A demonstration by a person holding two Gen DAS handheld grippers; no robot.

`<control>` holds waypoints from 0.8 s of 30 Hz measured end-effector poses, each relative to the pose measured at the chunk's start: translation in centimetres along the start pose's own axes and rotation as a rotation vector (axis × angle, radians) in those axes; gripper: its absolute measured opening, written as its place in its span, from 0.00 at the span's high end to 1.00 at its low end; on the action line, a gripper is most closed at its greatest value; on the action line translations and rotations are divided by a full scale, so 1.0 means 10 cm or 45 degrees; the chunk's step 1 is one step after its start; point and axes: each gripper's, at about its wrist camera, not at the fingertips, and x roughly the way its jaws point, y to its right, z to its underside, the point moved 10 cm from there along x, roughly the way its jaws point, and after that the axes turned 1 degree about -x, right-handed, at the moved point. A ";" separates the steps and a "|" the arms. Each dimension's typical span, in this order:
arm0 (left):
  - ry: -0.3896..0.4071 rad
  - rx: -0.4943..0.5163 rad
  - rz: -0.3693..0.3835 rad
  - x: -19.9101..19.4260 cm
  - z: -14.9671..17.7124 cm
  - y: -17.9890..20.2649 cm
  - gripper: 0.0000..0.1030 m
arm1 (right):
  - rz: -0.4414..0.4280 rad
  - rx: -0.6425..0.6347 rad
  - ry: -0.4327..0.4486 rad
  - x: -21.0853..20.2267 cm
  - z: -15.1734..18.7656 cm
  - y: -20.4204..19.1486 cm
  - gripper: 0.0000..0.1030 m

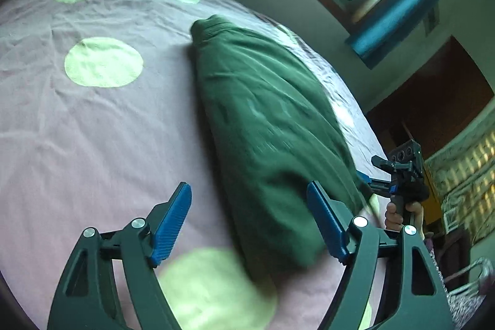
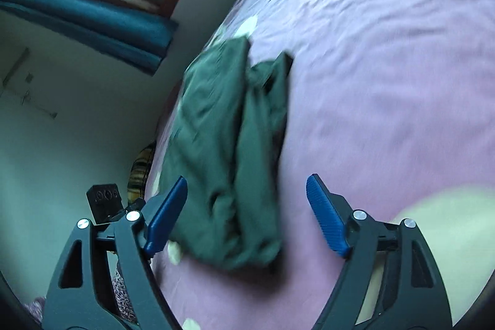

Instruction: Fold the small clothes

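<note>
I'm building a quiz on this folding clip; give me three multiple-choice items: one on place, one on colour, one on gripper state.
1. Where does the dark green cloth garment lie?
A. on the pink bedsheet with pale green dots
B. on a chair
C. on the floor

2. What colour are the gripper finger pads?
A. red
B. blue
C. white

3. How do the left gripper and right gripper stand?
A. both shut
B. one shut
C. both open, empty

Key: A, sheet surrounds the garment; B, ribbed pads show blue; C, wide gaps, nothing pinched.
</note>
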 end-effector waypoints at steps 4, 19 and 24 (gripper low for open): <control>-0.050 -0.057 0.000 0.37 -0.26 -0.13 0.26 | -0.017 -0.002 -0.058 0.35 -0.33 -0.01 0.23; -0.125 -0.071 -0.008 1.09 -0.96 -0.26 0.35 | 0.043 -0.087 -0.140 0.99 -0.82 0.01 0.62; -0.109 0.007 -0.105 1.11 -0.93 -0.23 0.36 | -0.007 -0.049 -0.119 0.98 -0.80 0.10 0.79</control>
